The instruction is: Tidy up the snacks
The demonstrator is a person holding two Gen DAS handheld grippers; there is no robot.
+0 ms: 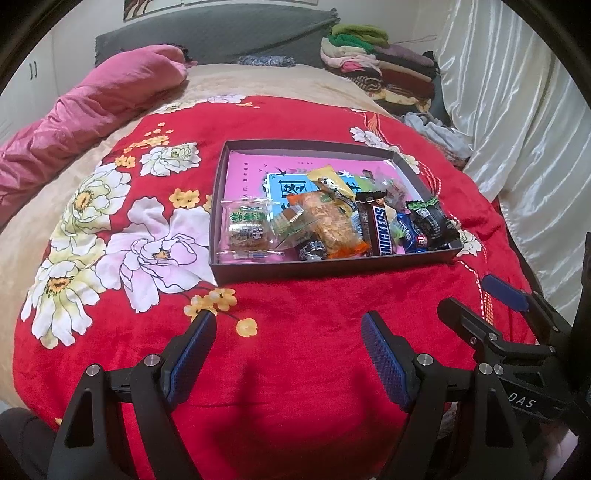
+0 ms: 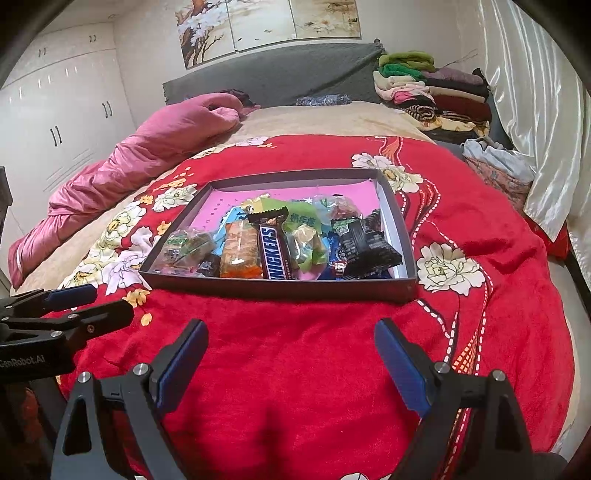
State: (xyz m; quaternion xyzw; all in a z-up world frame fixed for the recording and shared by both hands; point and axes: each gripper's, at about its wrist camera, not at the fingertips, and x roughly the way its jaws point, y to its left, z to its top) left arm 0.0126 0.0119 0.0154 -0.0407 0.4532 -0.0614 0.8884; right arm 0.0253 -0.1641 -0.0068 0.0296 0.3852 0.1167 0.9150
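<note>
Here, red floral blanket (image 2: 295, 369) covers bed (white wardrobe (image 2: 55, 122) beside).

Bed under red floral blanket (image 2: 295, 369), grey headboard (image 2: 273, 74), white wardrobes (image 2: 55, 110), floral wall panels (image 2: 266, 22), satin curtain (image 2: 535, 129)

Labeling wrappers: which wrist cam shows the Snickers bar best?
Right wrist: the Snickers bar lies near mid-frame in the box, lettering large, only its near end cut by the box wall. Left wrist shows it smaller, right of centre, lettering still legible.
</note>
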